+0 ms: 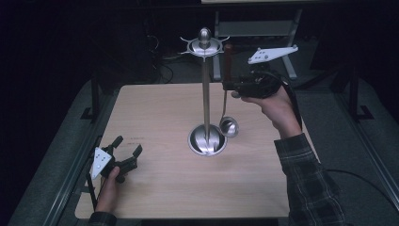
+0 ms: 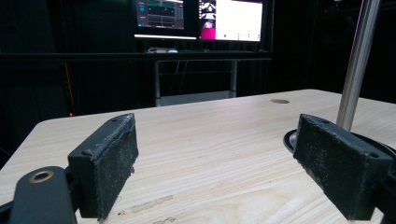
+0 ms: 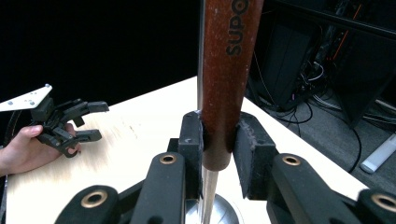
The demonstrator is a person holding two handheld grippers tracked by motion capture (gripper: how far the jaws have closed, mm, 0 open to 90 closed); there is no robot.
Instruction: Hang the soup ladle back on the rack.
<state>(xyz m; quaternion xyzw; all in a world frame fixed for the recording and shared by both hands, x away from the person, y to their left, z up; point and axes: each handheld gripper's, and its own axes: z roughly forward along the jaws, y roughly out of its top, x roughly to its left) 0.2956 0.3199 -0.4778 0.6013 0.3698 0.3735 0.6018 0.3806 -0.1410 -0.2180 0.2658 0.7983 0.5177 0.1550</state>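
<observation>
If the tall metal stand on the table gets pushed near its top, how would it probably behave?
The stand would probably tip rather than slide: its pole is tall and thin over a small round base. The polished base may slide somewhat on the smooth wooden table. It looks stiff, being metal, so bending seems unlikely.

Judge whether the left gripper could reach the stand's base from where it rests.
Probably yes: the left gripper sits open on the table, with bare wood between it and the base.

Black claws (image 1: 126,158) with brass screws, grey dotted plates, plaid sleeve (image 1: 310,181), trailing cable (image 1: 362,181)
</observation>
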